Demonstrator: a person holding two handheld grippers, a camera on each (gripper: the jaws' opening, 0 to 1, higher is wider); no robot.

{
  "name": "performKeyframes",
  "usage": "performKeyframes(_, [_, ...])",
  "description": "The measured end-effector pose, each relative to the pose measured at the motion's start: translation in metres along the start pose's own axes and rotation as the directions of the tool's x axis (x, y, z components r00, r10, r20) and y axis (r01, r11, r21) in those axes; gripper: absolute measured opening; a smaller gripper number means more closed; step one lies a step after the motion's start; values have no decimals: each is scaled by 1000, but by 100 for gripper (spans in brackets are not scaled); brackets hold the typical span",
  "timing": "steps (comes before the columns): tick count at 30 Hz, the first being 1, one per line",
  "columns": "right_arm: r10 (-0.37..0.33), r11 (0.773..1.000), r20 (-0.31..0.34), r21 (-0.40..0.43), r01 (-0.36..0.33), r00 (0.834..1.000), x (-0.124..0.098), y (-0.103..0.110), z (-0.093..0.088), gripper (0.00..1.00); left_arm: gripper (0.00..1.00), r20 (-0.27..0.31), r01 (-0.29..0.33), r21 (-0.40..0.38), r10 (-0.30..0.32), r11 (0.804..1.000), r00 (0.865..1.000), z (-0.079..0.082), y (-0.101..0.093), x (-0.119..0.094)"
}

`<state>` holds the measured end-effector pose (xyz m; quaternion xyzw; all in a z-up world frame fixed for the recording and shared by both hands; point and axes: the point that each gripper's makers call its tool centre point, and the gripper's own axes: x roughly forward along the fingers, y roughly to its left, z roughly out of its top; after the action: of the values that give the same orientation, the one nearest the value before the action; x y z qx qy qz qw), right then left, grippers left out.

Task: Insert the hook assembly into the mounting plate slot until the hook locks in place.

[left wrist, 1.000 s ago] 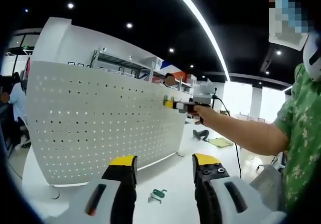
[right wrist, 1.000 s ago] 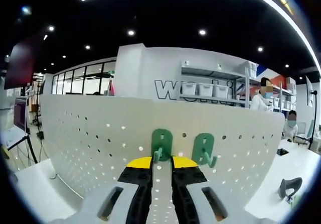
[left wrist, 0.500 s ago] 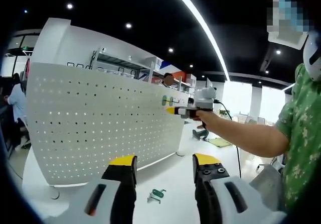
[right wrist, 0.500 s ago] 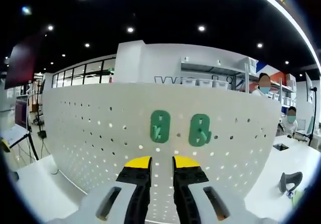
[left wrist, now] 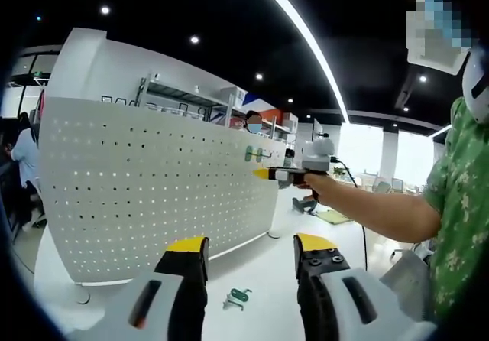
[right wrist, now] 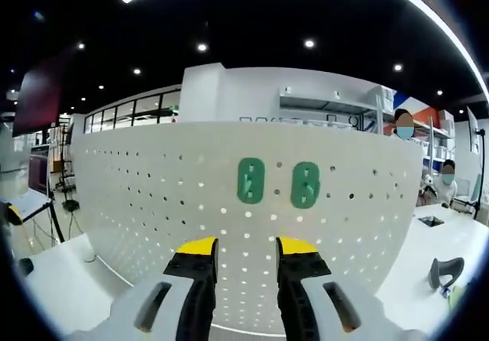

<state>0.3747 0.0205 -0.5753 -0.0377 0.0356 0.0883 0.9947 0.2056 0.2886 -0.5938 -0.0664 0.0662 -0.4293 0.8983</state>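
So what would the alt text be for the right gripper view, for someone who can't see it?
Two green hooks hang side by side on a white perforated board, straight ahead of a handheld gripper whose two yellow-tipped jaws stand open and empty, short of the board. A white table with a dark object lies to the right, with shelves and people behind.

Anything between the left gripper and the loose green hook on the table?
Nothing visible. In the left gripper view the green hook lies on bare white table ahead of the left gripper, whose fingers stand apart. The pegboard stands further back, not in the path.
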Motion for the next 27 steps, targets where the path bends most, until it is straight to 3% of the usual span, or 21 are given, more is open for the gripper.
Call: performKeyframes(27, [85, 996, -38, 24, -84, 996, -41, 24, -36, 42, 47, -19, 6, 9, -6, 1000, 1000, -5, -10, 2])
